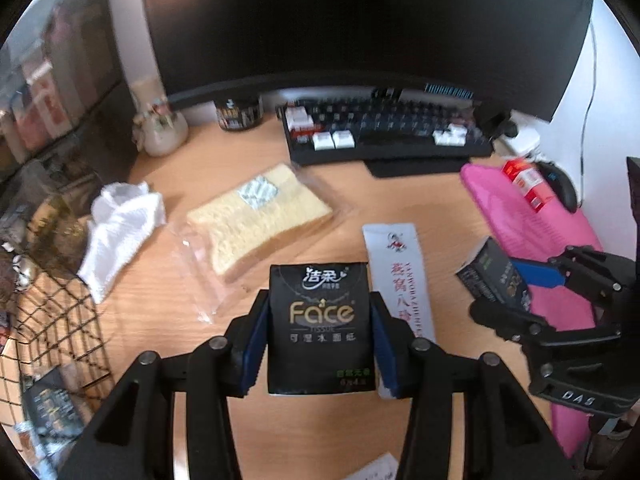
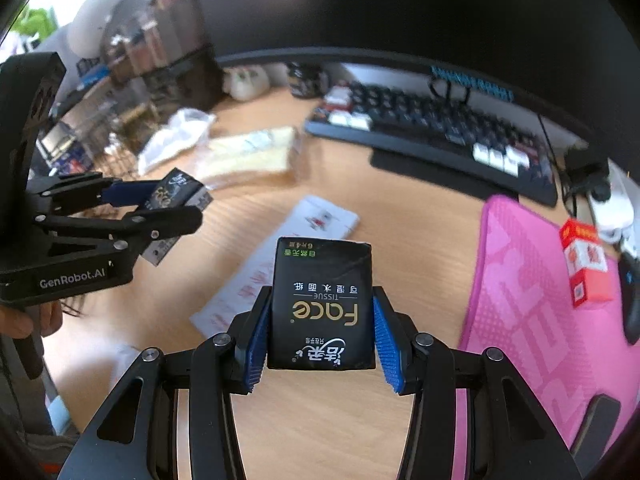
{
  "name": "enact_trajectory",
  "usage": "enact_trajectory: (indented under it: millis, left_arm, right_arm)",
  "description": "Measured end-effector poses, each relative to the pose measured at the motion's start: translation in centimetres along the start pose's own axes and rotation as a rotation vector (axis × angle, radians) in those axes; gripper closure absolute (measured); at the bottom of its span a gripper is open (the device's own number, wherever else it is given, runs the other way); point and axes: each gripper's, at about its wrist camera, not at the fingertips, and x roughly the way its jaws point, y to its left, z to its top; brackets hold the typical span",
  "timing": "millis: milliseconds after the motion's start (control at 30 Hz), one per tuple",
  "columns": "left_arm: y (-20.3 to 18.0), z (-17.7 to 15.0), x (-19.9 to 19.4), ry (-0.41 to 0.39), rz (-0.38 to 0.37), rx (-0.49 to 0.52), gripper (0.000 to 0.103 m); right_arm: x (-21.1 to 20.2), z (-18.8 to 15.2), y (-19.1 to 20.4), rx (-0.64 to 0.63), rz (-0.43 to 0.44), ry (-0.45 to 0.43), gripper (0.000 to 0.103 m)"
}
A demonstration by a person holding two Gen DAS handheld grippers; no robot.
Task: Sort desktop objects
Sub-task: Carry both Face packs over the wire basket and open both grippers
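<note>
My left gripper (image 1: 319, 332) is shut on a black "Face" tissue pack (image 1: 320, 326) and holds it above the wooden desk (image 1: 312, 432). My right gripper (image 2: 320, 328) is shut on a second black "Face" tissue pack (image 2: 322, 304), held upside down. Each gripper shows in the other's view: the right gripper (image 1: 516, 284) with its pack (image 1: 494, 276) at the right, the left gripper (image 2: 164, 200) with its pack (image 2: 178, 194) at the left. A white sachet with red writing (image 1: 400, 276) lies on the desk under them; it also shows in the right wrist view (image 2: 280, 256).
A bagged bread slice (image 1: 260, 216), a white cloth (image 1: 120, 228), a wire basket (image 1: 52, 332), a keyboard (image 1: 388, 128) under a monitor (image 1: 360, 20), a dark jar (image 1: 239, 114). A pink mat (image 2: 540, 312) holds a red-white box (image 2: 586, 268) and a mouse (image 2: 632, 300).
</note>
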Motion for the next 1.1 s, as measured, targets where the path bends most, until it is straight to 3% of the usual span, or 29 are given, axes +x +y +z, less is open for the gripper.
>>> enact_trajectory:
  millis: [233,367,500,733,967,1000,1033,1100]
  left_arm:
    - [3.0,-1.4,-7.7,-0.095,0.046,-0.057,0.051]
    - [5.8,-2.5,-12.2,-0.156,0.108,-0.099,0.051]
    - [9.9,-4.6,-14.8,-0.166,0.180,-0.176,0.051]
    - [16.3,-9.4,-15.6,-0.121,0.253,-0.301,0.051]
    - [19.7,-11.5,-16.2,-0.113,0.274,-0.368,0.050]
    - [20.0,-11.7,-16.2,-0.111,0.269,-0.379,0.049]
    - [20.3,-11.8,-16.2,-0.110,0.262,-0.391,0.040]
    - [20.7,-11.8,-16.3,-0.106,0.267,-0.413,0.033]
  right_arm:
    - [-3.4,2.8,7.2,-0.112,0.080,-0.090,0.056]
    - [-5.1,4.6,12.6,-0.189,0.141,-0.143,0.056]
    - [-5.7,5.7,18.2,-0.271,0.214,-0.165,0.056]
    - [-4.0,6.5,26.2,-0.374,0.319,-0.133,0.056]
    - [-2.0,6.8,29.5,-0.416,0.350,-0.103,0.055]
    - [-1.9,6.9,29.8,-0.419,0.352,-0.104,0.055]
    - [-1.8,6.9,30.1,-0.424,0.350,-0.102,0.054]
    - [-1.8,7.0,30.3,-0.425,0.340,-0.104,0.051]
